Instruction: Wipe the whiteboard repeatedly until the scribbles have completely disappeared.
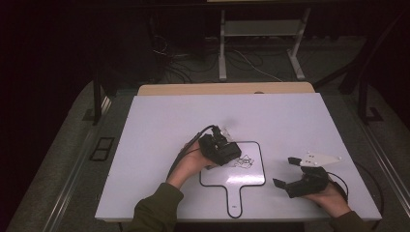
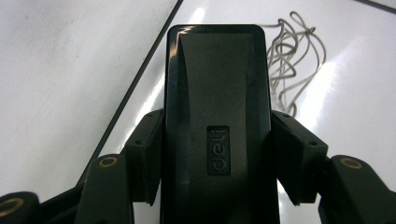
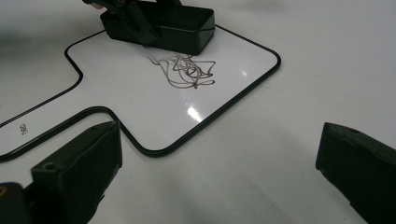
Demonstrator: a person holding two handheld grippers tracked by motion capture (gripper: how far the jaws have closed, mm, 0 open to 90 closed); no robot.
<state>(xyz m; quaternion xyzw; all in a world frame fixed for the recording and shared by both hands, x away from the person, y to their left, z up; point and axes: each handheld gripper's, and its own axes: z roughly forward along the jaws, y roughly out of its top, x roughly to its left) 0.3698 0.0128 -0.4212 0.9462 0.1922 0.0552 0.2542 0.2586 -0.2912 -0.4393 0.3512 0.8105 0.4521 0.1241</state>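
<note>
A small hand-held whiteboard with a black rim and a handle lies flat on the white table. A grey scribble marks its upper part. My left gripper is shut on a black eraser that sits over the board's upper left corner, beside the scribble. In the left gripper view the eraser fills the space between both pads, with the scribble to its right. My right gripper rests to the right of the board, jaws open and nothing between them. It looks at the scribble and the eraser.
The white table has a wooden strip along its far edge. Behind it on the dark floor stand metal legs among loose cables. A cable trails from each gripper across the table.
</note>
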